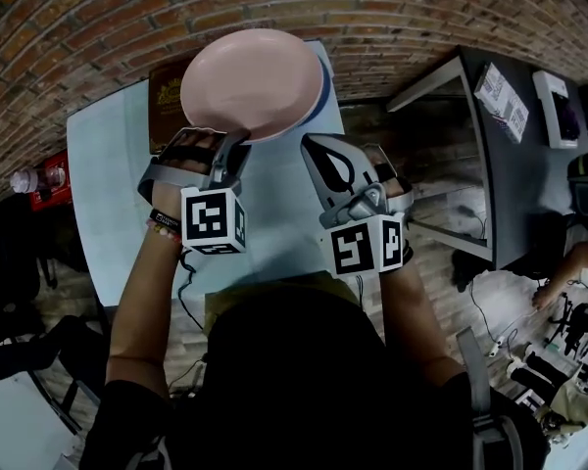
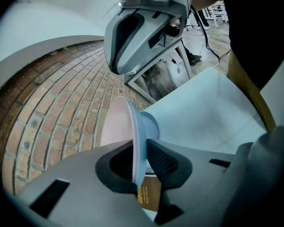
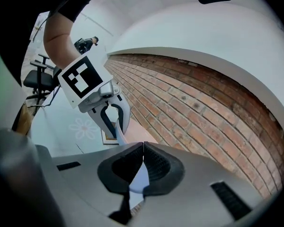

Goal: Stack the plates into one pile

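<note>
Above the pale blue worktop [image 1: 108, 194], the round pink plate with a blue underside [image 1: 253, 81] is clamped by its rim in the jaws of the left gripper [image 1: 233, 145] and right gripper [image 1: 314, 150]. This is judged a carrying step. Lowering onto a pile is called for next. Gold print on the brown box [image 1: 165, 96] beyond the jaws cannot be read.

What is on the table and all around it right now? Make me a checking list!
Surface: pale blue table.
Job's things: one pink plate, held up over the table's far end.
Clutter: brown book, partly under the plate.
Grippers: left gripper and right gripper, each shut on the plate's near rim.
Cables: black cable hanging below the left wrist.
Surroundings: brick wall; grey desk with boxes on the right.
</note>
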The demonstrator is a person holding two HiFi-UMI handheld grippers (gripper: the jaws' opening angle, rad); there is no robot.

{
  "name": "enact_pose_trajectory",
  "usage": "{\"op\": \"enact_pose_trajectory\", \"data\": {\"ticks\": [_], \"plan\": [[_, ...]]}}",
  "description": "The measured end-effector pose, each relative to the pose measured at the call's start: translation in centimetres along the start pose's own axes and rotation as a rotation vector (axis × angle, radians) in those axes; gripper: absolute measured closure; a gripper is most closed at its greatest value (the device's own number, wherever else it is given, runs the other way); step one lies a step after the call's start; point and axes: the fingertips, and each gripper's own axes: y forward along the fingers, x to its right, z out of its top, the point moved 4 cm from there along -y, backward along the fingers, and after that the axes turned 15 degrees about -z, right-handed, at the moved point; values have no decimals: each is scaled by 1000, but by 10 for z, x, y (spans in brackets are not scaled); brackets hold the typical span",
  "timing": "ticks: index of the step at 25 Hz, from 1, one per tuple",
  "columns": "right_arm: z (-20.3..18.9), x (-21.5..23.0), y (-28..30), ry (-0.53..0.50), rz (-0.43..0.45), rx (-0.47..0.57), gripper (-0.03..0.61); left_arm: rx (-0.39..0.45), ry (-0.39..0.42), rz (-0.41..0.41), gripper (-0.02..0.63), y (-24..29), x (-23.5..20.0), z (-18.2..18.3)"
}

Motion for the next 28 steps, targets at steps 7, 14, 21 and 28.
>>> {"op": "enact_pose_trajectory", "data": {"ticks": [7, 14, 21, 28], "plan": [[-25, 0, 0, 6, 25, -38, 545, 15, -10, -95, 534, 40, 13, 13], [-44, 0, -4, 8, 27, -86, 545, 47, 18, -173, 529, 76, 32, 24], [-51, -4, -6, 10, 30, -106, 545, 23, 22, -235, 531, 88, 44, 26], [-46, -5, -9, 4, 25, -96, 545, 1, 17, -197, 529, 91, 47, 20]]}}
